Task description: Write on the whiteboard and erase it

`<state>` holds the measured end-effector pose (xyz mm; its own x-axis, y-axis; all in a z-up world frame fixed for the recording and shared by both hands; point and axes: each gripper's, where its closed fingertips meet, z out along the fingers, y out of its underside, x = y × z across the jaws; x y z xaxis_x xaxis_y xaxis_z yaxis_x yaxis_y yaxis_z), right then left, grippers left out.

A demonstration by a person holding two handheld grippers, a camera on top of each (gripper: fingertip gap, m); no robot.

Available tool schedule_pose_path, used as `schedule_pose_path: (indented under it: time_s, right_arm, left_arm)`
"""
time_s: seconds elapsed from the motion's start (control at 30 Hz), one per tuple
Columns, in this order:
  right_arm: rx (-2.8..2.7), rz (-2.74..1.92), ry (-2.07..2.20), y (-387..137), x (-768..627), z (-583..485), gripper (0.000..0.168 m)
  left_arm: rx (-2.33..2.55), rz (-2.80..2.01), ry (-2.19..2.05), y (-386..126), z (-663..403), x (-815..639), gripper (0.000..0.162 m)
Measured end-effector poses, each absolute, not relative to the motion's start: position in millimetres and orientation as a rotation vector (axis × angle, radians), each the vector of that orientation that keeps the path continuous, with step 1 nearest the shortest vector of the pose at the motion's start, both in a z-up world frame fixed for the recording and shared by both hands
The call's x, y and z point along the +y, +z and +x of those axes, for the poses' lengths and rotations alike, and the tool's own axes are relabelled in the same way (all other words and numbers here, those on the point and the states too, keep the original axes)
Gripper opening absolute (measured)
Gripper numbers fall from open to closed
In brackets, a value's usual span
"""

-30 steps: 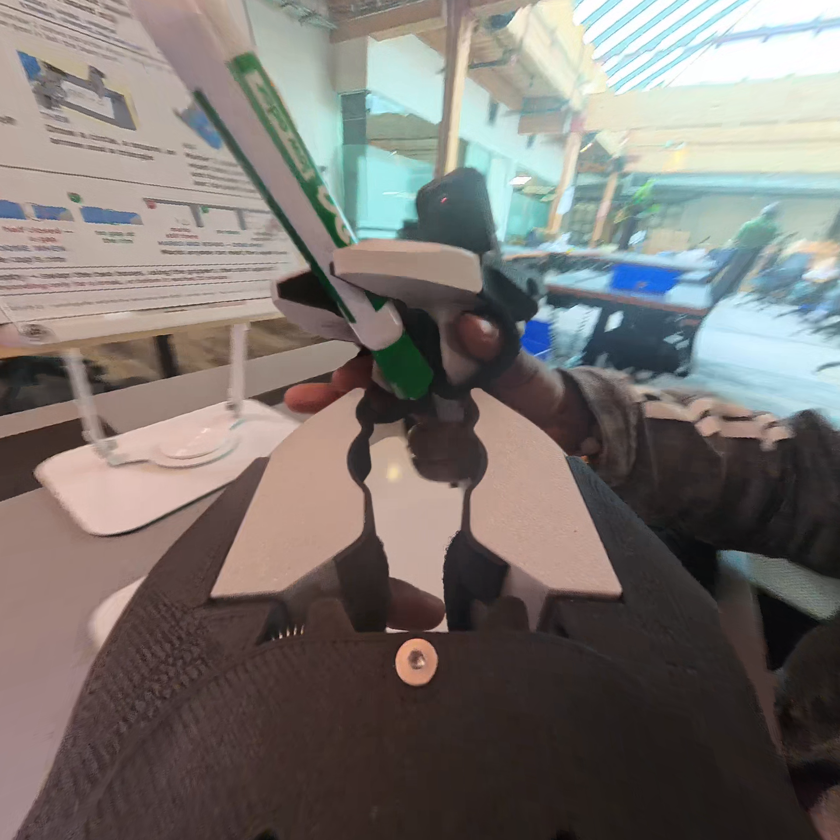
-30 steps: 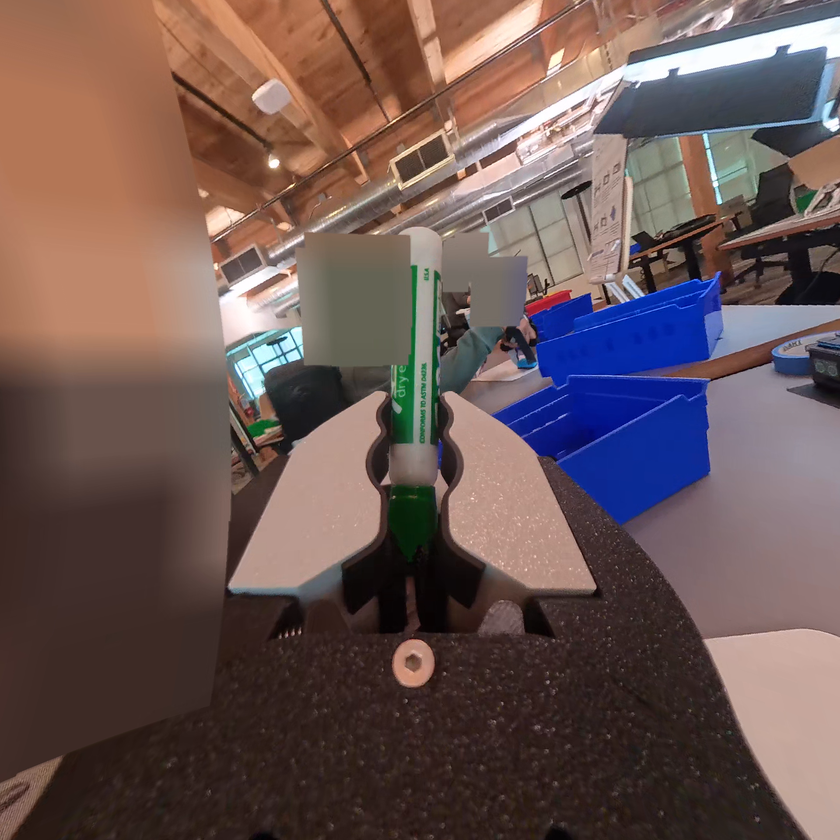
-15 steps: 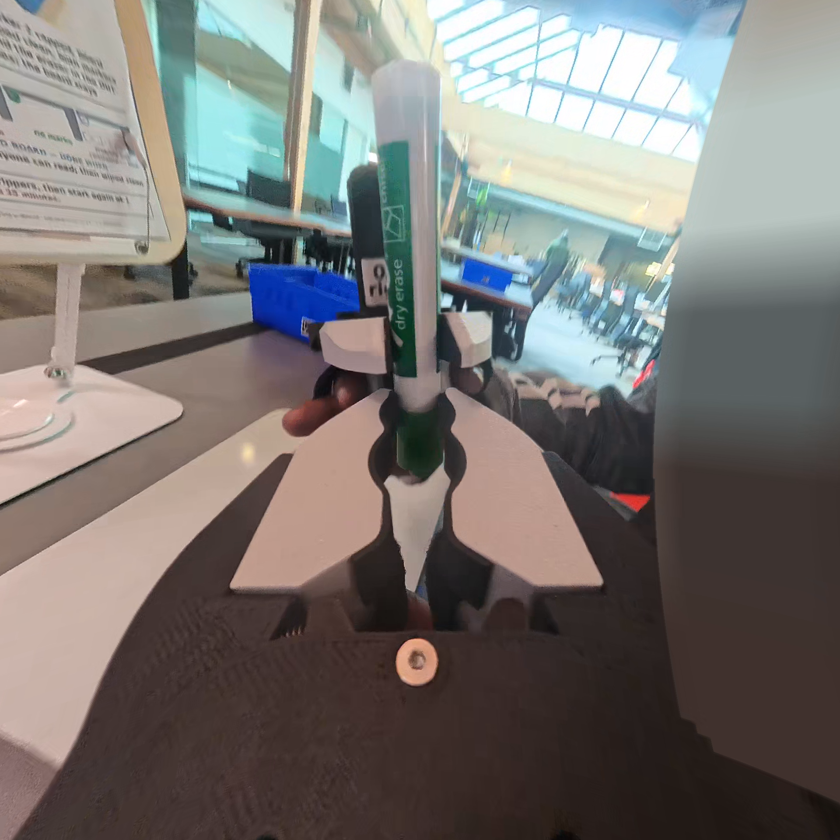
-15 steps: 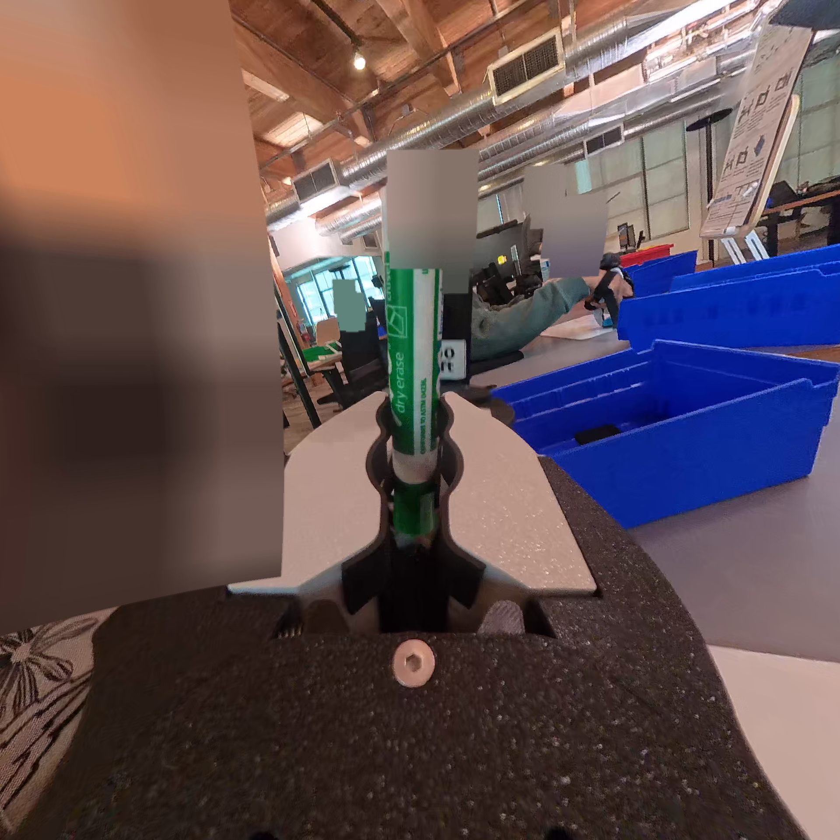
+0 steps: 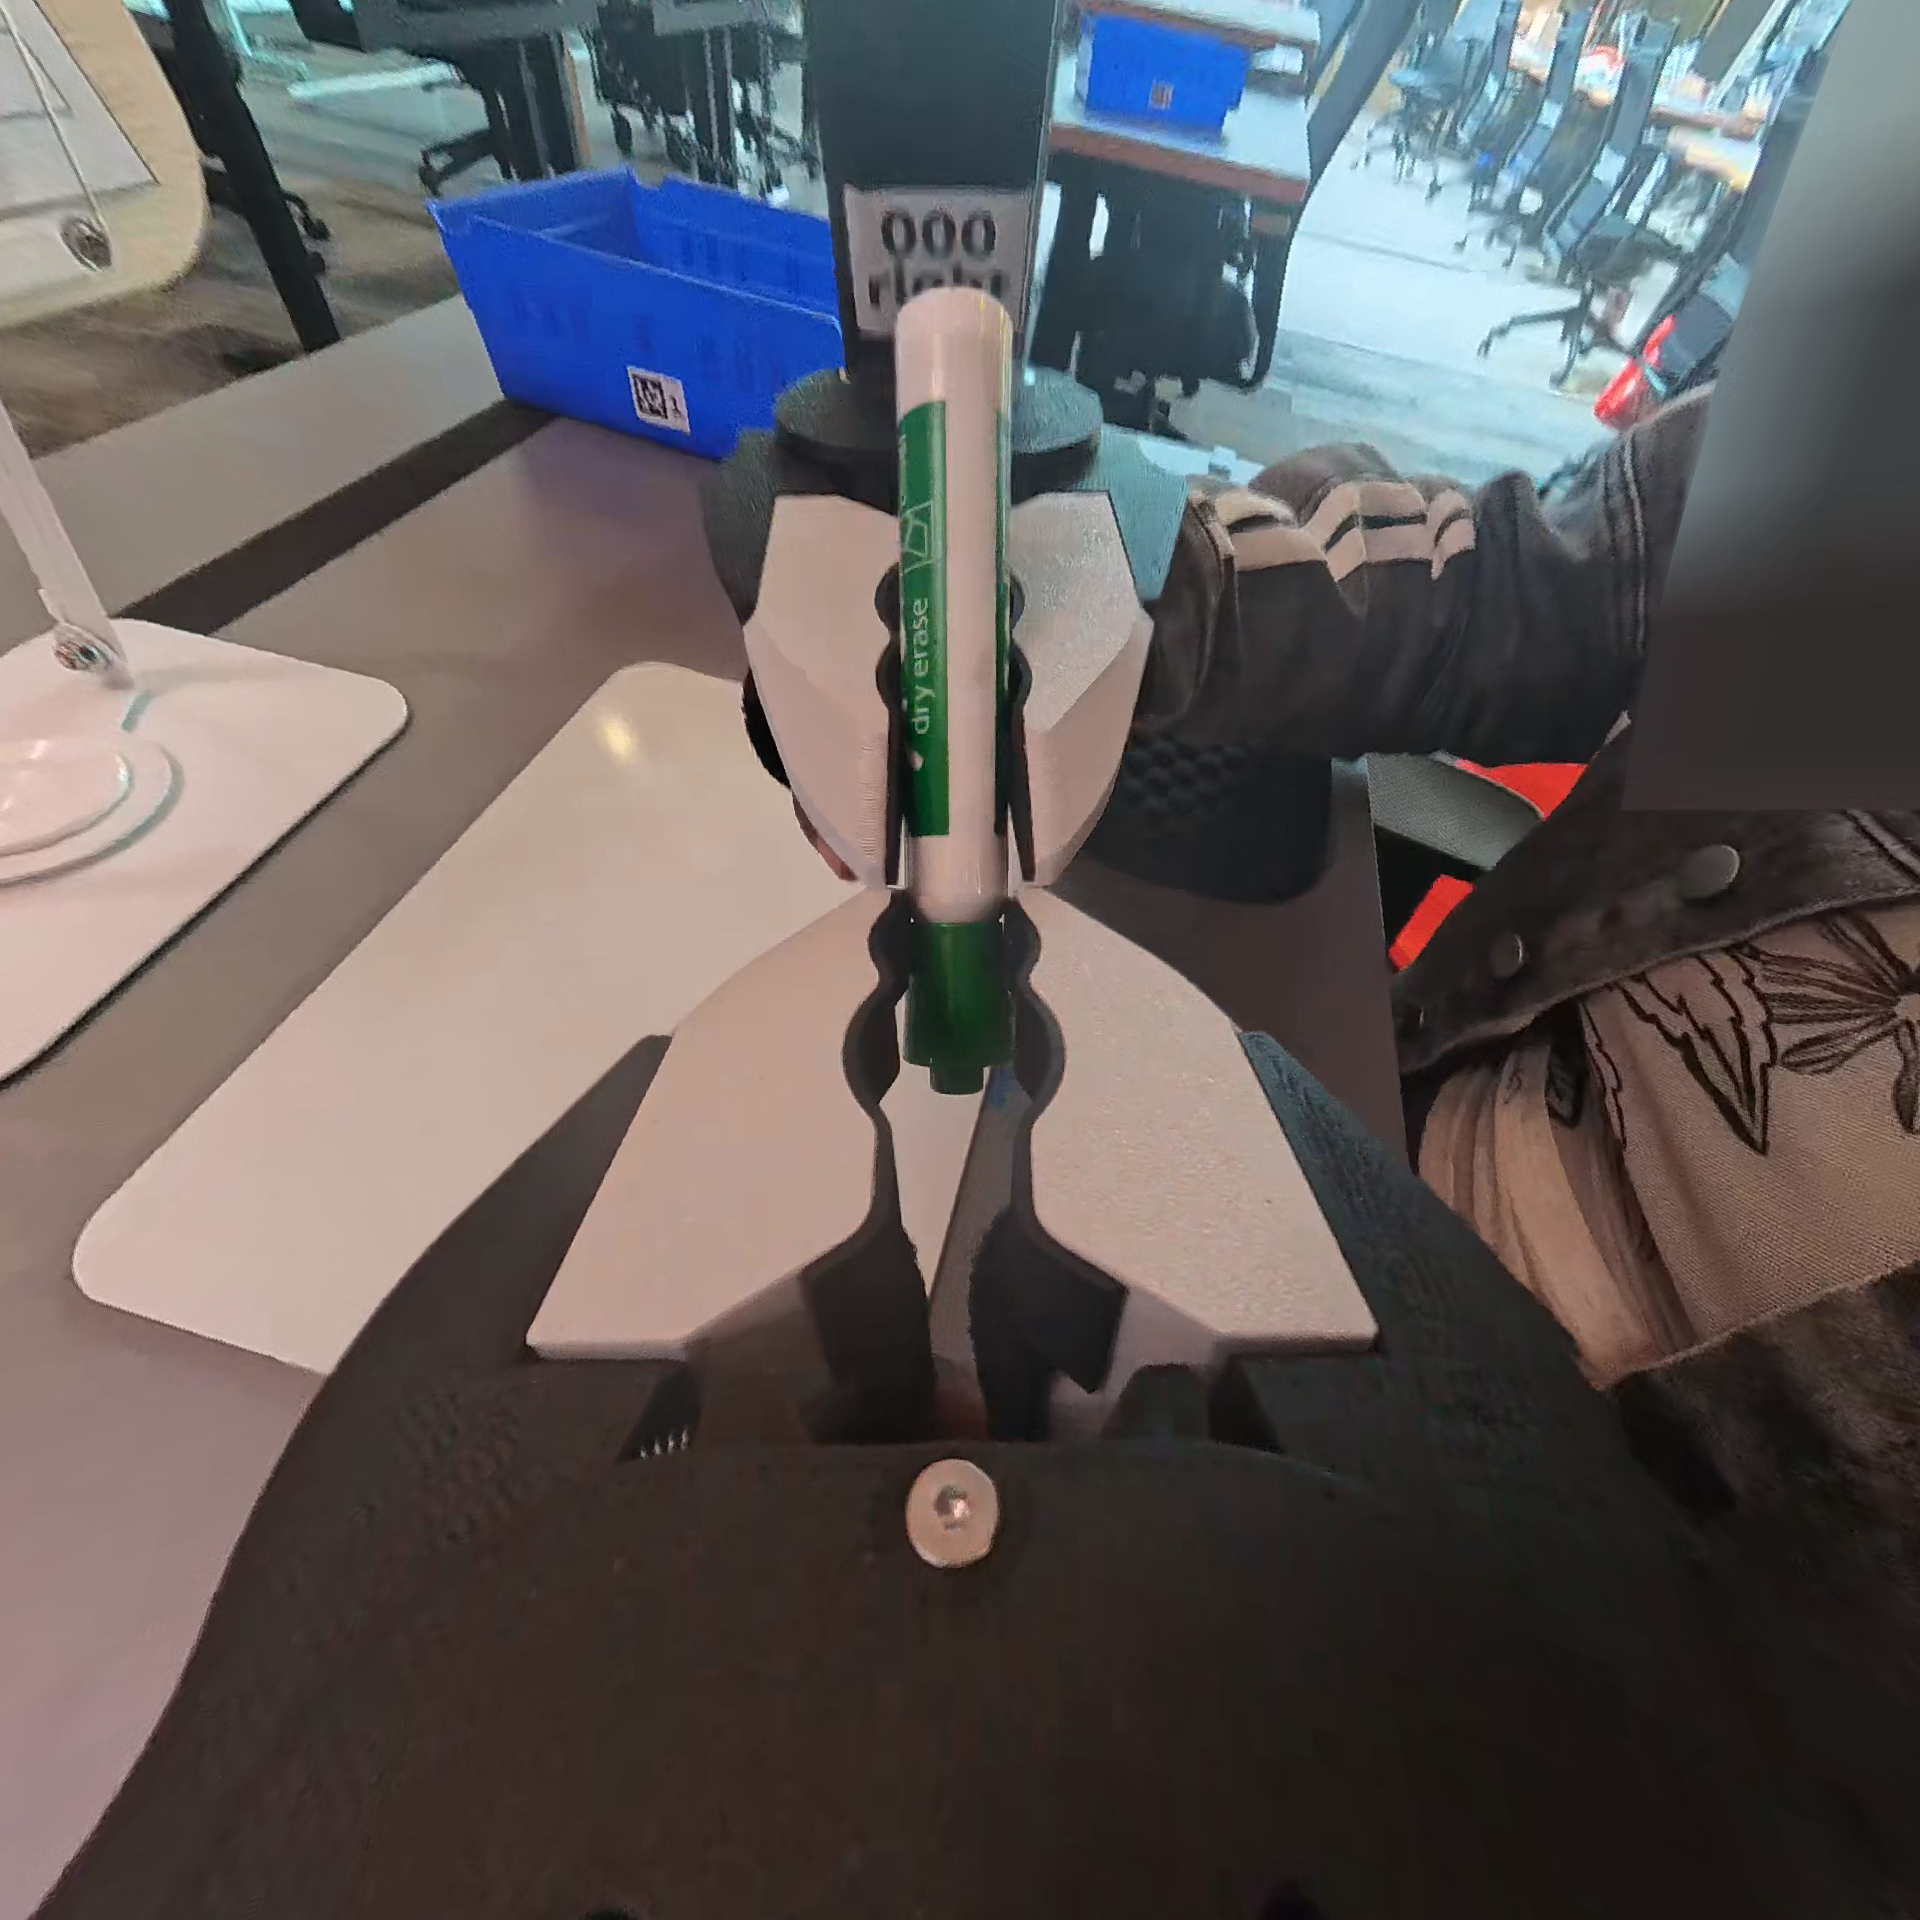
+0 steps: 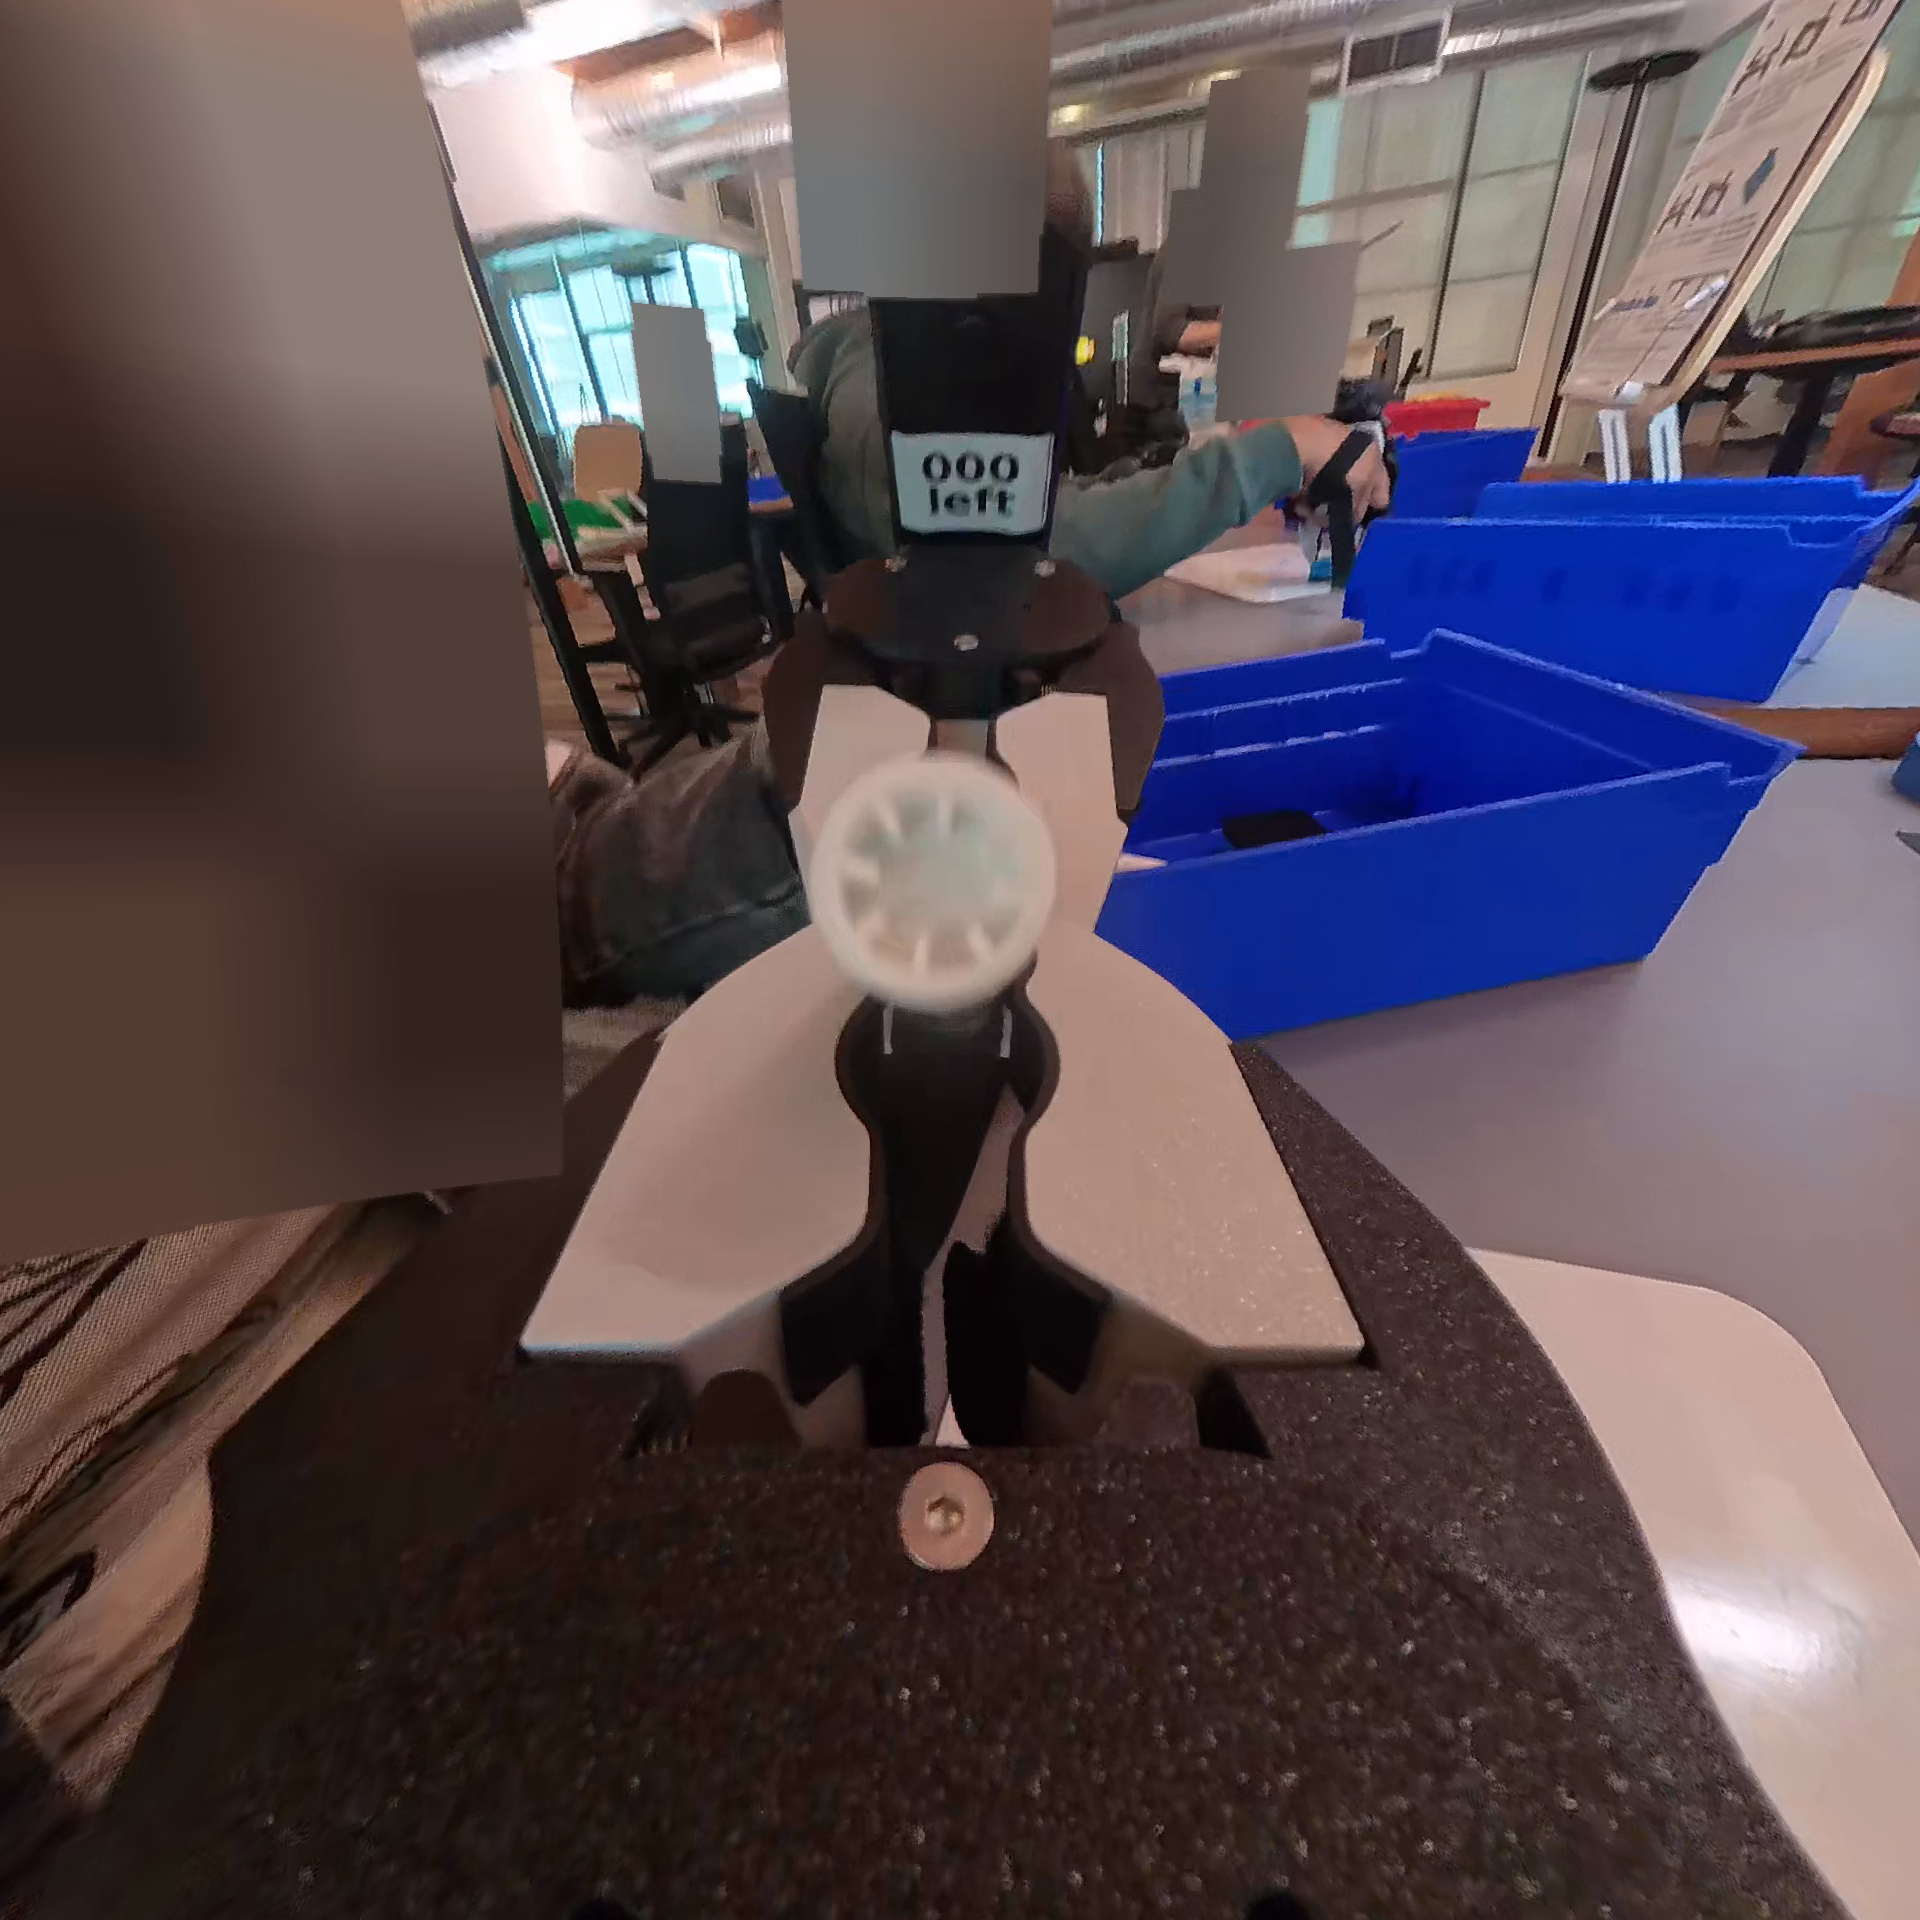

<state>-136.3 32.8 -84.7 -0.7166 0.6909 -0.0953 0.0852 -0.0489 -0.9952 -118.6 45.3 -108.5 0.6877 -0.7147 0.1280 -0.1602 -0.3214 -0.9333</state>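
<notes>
Left gripper (image 5: 956, 997) closed on the green cap (image 5: 951, 992) of the marker (image 5: 954, 644), nearest the camera. Right gripper (image 5: 951, 717), facing it tip to tip, clamped on the white barrel just beyond; the marker runs between the two. Whiteboard (image 5: 436, 997) lies flat on the grey table (image 5: 416, 540), below and left. Blue bin (image 5: 623, 301) farther back.

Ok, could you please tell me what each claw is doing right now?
Left claw: closed on the green cap of the marker.
Right claw: closed on the marker's barrel.
</notes>
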Motion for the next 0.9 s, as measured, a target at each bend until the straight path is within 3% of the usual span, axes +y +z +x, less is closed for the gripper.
schedule_pose_path:
  time_s: [0.1,0.17,0.23,0.4,0.8,0.9]
  right_arm:
    - [-1.879,-0.795,1.69,-95.0,35.4,-132.3,0.024]
    - [-1.867,-0.775,1.638,-93.5,38.0,-131.3,0.042]
    - [-1.868,-0.733,1.605,-92.0,37.2,-129.1,0.048]
    - [-1.875,-0.645,1.574,-90.1,32.9,-125.8,0.037]
    - [-1.76,-0.546,1.679,-67.9,29.3,-113.6,0.039]
    - [-1.744,-0.537,1.704,-66.1,28.4,-111.2,0.031]
  left_arm:
    - [0.747,-1.933,-0.617,-118.9,-120.0,43.5,0.017]
    - [0.797,-1.973,-0.588,-123.5,-119.9,42.3,0.017]
    - [0.834,-1.999,-0.584,-126.1,-118.0,42.2,0.018]
    - [0.881,-2.007,-0.58,-124.7,-112.4,46.0,0.018]
    - [0.831,-1.794,-0.773,-104.7,-99.2,41.4,0.018]
    - [0.831,-1.795,-0.766,-103.7,-101.0,39.9,0.017]
